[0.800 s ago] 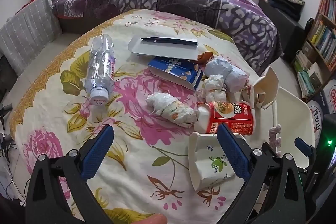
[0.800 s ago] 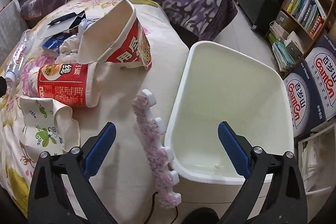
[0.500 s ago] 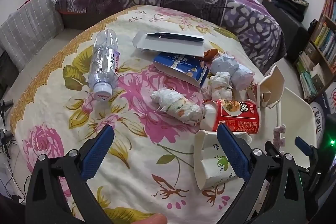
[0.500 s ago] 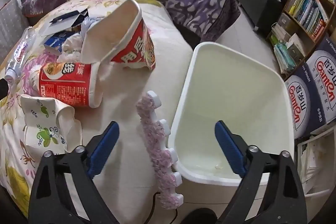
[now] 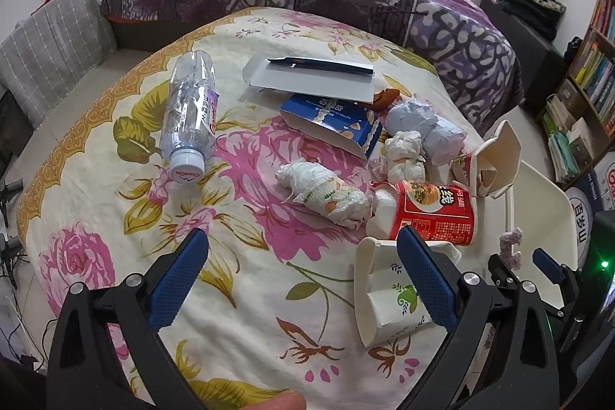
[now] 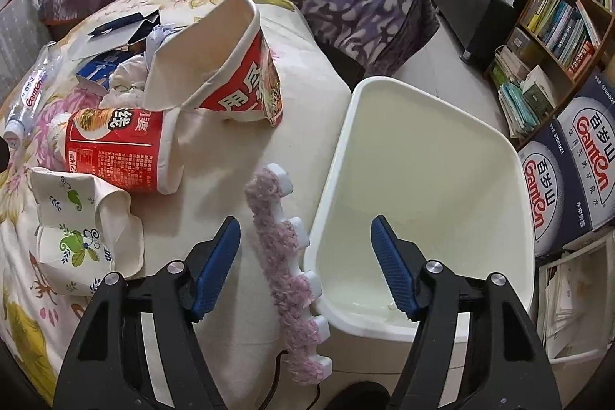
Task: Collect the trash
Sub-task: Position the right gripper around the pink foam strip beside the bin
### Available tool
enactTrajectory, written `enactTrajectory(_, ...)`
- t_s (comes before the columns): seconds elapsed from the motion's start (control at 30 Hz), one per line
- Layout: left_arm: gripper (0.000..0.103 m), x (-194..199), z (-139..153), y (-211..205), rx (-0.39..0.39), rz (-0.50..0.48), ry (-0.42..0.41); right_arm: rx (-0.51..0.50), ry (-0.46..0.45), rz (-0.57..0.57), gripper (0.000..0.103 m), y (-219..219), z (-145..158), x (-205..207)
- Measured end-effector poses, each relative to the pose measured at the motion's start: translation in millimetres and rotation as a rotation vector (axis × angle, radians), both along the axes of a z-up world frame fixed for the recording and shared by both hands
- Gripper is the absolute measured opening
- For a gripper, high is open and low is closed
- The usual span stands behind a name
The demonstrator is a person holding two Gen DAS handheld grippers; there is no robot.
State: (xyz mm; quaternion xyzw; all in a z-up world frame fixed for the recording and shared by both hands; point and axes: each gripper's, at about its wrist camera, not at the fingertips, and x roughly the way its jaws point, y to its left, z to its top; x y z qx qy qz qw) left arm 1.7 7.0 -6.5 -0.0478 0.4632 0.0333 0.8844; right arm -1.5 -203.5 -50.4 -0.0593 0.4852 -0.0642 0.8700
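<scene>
Fingers on the right gripper (image 6: 305,221) have drawn in from their wide spread of half a second ago to a middling gap, and they grip nothing: through the gap show only a pink fuzzy strip (image 6: 276,241) and the rim of the white bin (image 6: 423,156), which fills the right wrist view from 2 to 5 o'clock and looks bare inside but for a speck at the bottom. Over on the left gripper (image 5: 301,233) the fingers stay at full spread, also empty. So collecting has hardly begun, and I'd say the right hand is sizing up a first pick. Nearest the left gripper, at 4 o'clock in its view, lies a squashed leaf-print paper cup (image 5: 388,302), touching the red noodle cup (image 5: 434,214) on its side just beyond. Past that a crushed noodle tub (image 6: 219,64) leans at the edge nearest the bin. Middle of the floral cover (image 5: 115,179): wadded tissues (image 5: 326,187), crumpled and soft. Further out, a blue snack box (image 5: 330,122) and a flattened grey carton (image 5: 307,79) at 12, and a clear water bottle (image 5: 188,114) at 10, capped and on its side.
</scene>
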Motion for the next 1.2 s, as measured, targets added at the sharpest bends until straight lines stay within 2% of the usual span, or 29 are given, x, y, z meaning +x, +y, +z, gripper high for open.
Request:
enactTrajectory(0.33,0.096,-2,3,-3,0.001,-0.013,-0.033,0.036,-0.048,-0.019,0.068,-1,16,-4)
enactTrajectory(0.57,0.096,-6,3,-21,0.035,-0.064,0.005,0.085,-0.099,-0.062,0.073,-4,33,-13)
enactTrajectory(0.67,0.096,-10,8,-26,0.011,-0.076,-0.031,0.099,-0.138,-0.092,0.076,-7,44,-19)
enactTrajectory(0.77,0.096,-16,15,-31,-0.016,-0.079,-0.110,0.099,-0.169,-0.119,0.079,-10,53,-24)
enactTrajectory(0.93,0.096,-22,22,-39,0.013,-0.087,-0.163,0.074,-0.218,-0.159,0.085,-15,62,-33)
enactTrajectory(1.2,0.096,-27,31,-50,0.031,-0.086,-0.185,0.065,-0.275,-0.189,0.092,-22,73,-45)
